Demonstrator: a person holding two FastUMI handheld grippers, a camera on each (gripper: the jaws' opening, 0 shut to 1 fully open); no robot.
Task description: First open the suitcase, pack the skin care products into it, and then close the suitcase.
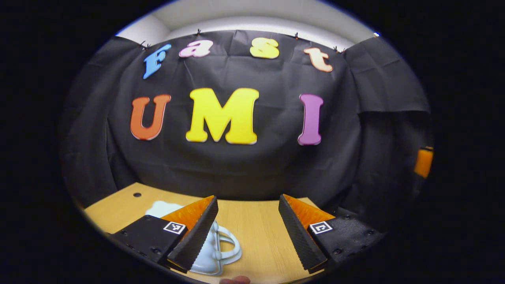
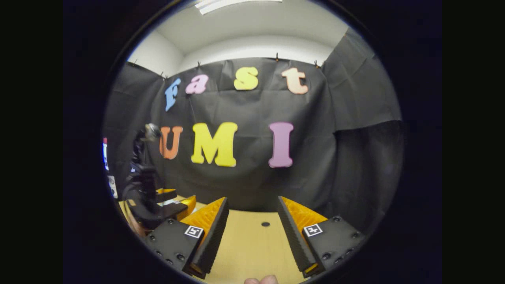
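Note:
In the left gripper view my left gripper stands open over the wooden table, with nothing between its fingers. A pale blue-white object with a loop handle lies on the table, partly hidden behind the left-hand finger. Its cloud-shaped far part shows beyond that finger. In the right gripper view my right gripper is open too, above bare table. The left gripper also shows there, farther off at the left, on a dark handle.
The black cloth wall rises close behind the table's far edge in both views. A small hole marks the tabletop. An orange object shows at the far right. A fingertip peeks in at the bottom edge.

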